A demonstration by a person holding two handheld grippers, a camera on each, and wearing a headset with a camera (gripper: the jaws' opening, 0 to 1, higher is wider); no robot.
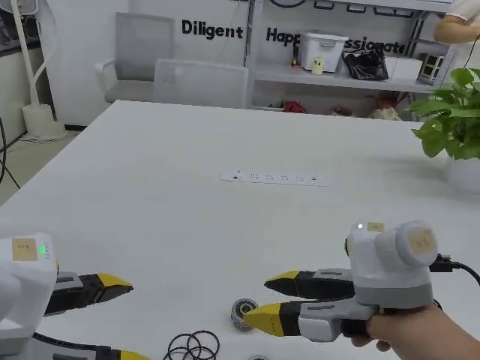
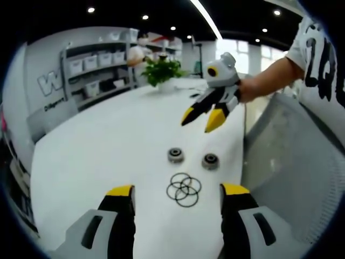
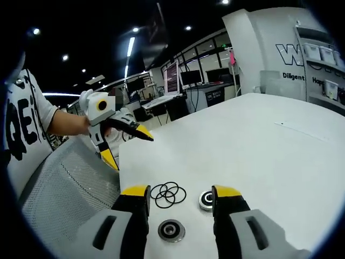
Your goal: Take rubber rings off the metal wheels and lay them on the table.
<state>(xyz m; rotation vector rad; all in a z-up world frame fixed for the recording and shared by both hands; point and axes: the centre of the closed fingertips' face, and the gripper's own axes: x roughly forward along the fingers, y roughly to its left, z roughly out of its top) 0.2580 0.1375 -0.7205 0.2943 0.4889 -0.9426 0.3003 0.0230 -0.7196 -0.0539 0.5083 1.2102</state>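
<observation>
Lower left, the left gripper (image 1: 135,321) hangs open and empty. At bottom centre, several rubber rings (image 1: 193,346) already lie on the table (image 1: 187,187). To their right, a metal wheel (image 1: 240,307) sits beside the open, empty right gripper (image 1: 256,301). I cannot tell whether any rings remain on it.

Over to the right gripper (image 1: 261,301): two long black jaws, each capped with a pointed yellow tip, running back into a pale grey shell with a white rounded top. A thin black cable (image 1: 456,267) trails off its rear. Now the left gripper (image 1: 129,321), same build: black jaws, yellow points, white top, and a dark lead (image 1: 71,345) curving beneath it. In the left gripper view, each grey shell carries a dark slanted slot (image 2: 91,231). And the person wears a white T-shirt (image 2: 323,81) with bold black lettering, and its short sleeve (image 2: 301,44) hangs loose above the elbow.
</observation>
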